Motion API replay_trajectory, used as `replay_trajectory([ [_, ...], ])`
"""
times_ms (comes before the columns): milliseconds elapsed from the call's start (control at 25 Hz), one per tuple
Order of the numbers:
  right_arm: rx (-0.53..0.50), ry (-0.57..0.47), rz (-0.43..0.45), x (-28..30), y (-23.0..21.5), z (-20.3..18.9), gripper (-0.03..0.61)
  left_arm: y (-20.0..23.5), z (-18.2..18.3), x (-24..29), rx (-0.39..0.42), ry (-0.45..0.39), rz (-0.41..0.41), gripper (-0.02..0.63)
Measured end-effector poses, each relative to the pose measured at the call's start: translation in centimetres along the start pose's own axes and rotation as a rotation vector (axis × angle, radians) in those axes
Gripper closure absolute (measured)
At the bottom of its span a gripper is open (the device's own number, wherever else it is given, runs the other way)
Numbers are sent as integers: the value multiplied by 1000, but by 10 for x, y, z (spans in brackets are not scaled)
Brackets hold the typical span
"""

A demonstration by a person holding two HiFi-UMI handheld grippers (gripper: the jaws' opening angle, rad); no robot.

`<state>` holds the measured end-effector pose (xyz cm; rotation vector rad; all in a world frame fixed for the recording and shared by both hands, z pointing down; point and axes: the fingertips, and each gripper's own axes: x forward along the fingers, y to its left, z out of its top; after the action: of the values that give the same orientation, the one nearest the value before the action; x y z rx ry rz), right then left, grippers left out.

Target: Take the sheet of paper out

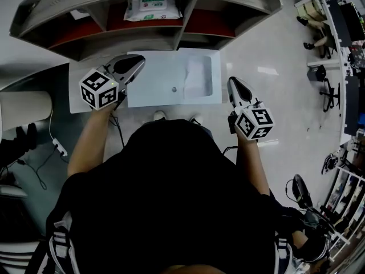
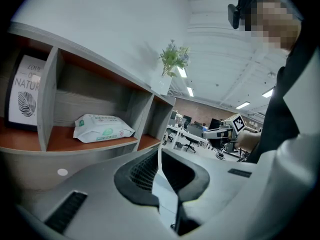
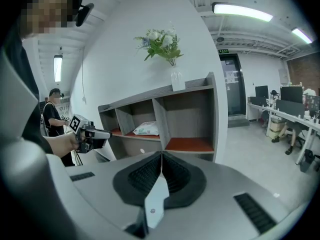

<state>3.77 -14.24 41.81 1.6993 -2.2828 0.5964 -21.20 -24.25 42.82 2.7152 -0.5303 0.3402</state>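
Observation:
A flat, translucent white pouch (image 1: 159, 79) with a snap button (image 1: 174, 89) lies level in front of me, in the head view only. The sheet of paper (image 1: 198, 77) shows through its right part. My left gripper (image 1: 138, 63) sits over the pouch's upper left corner with its jaws together (image 2: 159, 156); only a thin pale slit shows between the pads. Whether it pinches the pouch is hidden. My right gripper (image 1: 231, 81) hangs just off the pouch's right edge, also shut (image 3: 161, 156), with nothing seen clamped.
A grey shelf unit (image 1: 188, 27) stands just beyond the pouch, with a pack of wipes (image 1: 153, 7) in its middle bay and a vase of flowers (image 3: 167, 49) on top. A white board (image 1: 77, 104) lies left of the pouch. Cables (image 1: 57, 147) trail on the floor at left.

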Motion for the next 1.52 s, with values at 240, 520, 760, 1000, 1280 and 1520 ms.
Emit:
replay_trajectory([
  [240, -6, 38, 7, 2, -15, -5, 566, -6, -1, 11, -9, 7, 8, 574],
  [520, -36, 56, 56, 9, -42, 1, 566, -6, -8, 27, -27, 31, 60, 574],
  [760, -64, 77, 97, 11, -69, 4, 565, -12, -18, 54, -57, 50, 91, 574],
  [1000, -65, 105, 136, 12, -85, -2, 565, -18, -24, 79, -67, 81, 105, 574],
  [1280, -55, 135, 171, 15, -104, -17, 565, -4, -63, 110, -113, 145, 157, 574],
  [1520, -46, 151, 178, 17, -118, -24, 565, -5, -84, 136, -150, 162, 154, 574],
])
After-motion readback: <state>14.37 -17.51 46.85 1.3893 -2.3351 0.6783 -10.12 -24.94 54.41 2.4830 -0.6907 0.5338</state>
